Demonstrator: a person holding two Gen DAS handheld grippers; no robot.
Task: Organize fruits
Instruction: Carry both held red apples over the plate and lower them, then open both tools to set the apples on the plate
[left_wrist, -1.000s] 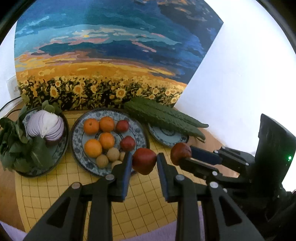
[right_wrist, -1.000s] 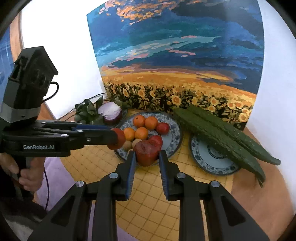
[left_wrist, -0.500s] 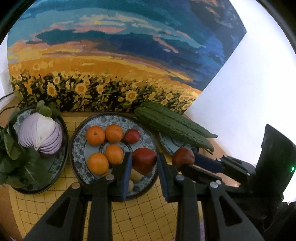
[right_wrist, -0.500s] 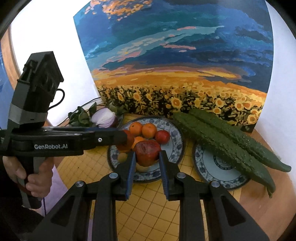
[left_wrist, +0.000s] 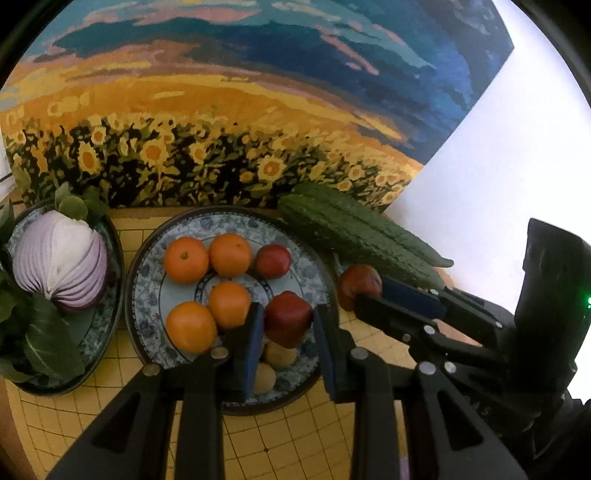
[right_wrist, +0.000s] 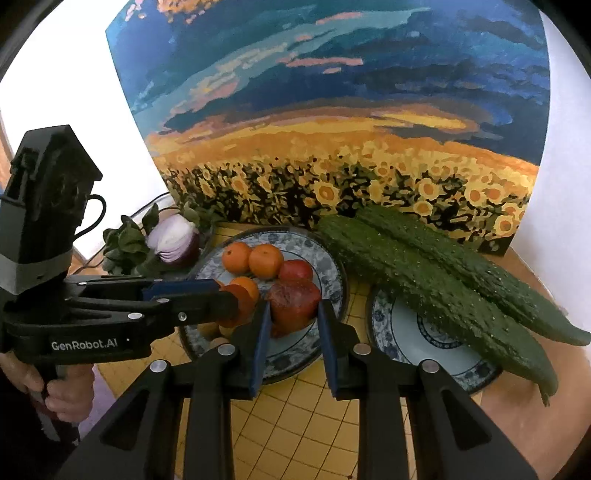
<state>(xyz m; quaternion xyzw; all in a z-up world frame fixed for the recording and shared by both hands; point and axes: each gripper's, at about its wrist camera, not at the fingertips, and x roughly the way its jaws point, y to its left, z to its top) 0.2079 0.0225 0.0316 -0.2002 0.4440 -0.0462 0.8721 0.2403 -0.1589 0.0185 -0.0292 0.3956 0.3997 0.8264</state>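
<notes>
My left gripper is shut on a dark red fruit and holds it over the near side of the blue patterned fruit plate. On that plate lie several oranges, a red fruit and small tan fruits. My right gripper is shut on another dark red fruit and holds it over the same plate, at its right part. In the left wrist view the right gripper comes in from the right with its fruit at the plate's right rim.
Two long bitter gourds lie across a smaller blue plate on the right. A plate with a cut purple onion and greens stands on the left. A sunflower painting leans behind. A yellow grid mat covers the table.
Both grippers have moved forward with their red fruits, from before the plate's near rim to over the fruit plate. Both stay shut on their fruit.
</notes>
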